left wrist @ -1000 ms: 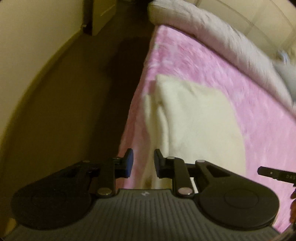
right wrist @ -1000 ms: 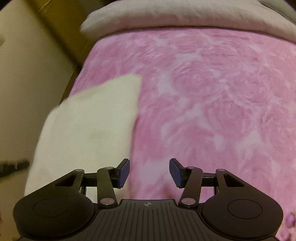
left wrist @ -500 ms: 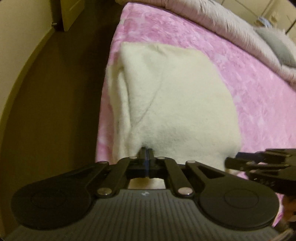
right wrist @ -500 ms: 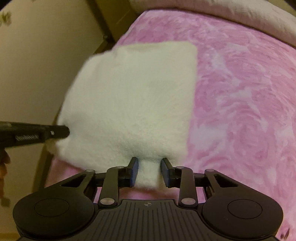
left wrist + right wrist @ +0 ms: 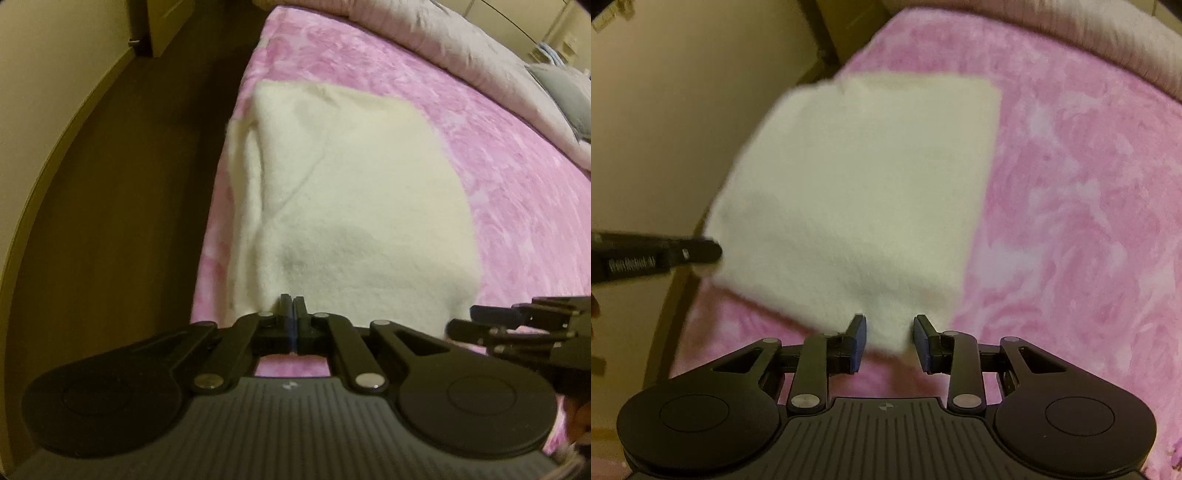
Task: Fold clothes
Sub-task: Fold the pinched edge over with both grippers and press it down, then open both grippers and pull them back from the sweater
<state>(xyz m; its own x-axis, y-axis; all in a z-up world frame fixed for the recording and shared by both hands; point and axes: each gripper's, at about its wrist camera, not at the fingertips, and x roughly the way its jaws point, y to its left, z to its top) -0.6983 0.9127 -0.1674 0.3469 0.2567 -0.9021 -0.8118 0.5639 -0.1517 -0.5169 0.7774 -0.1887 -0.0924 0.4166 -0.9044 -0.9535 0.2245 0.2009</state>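
Observation:
A cream fleece garment [image 5: 351, 184] lies folded on the pink bedspread [image 5: 517, 177], near the bed's left edge. My left gripper [image 5: 293, 306] is shut on the garment's near edge, at its left corner. My right gripper [image 5: 889, 332] has its jaws apart around the garment's [image 5: 857, 184] near right corner, with cloth between the pads and a gap still showing. The right gripper also shows at the right of the left wrist view [image 5: 517, 325]. The left gripper's finger shows at the left of the right wrist view [image 5: 657, 256].
The dark floor [image 5: 110, 221] runs along the bed's left side below a beige wall [image 5: 48, 74]. A pale rolled duvet [image 5: 461, 48] and a grey pillow [image 5: 565, 96] lie along the far side of the bed.
The left gripper closed on the garment's near edge and stays shut. The right gripper came to the near right corner and its jaws narrowed around it. Both views drew closer to the garment.

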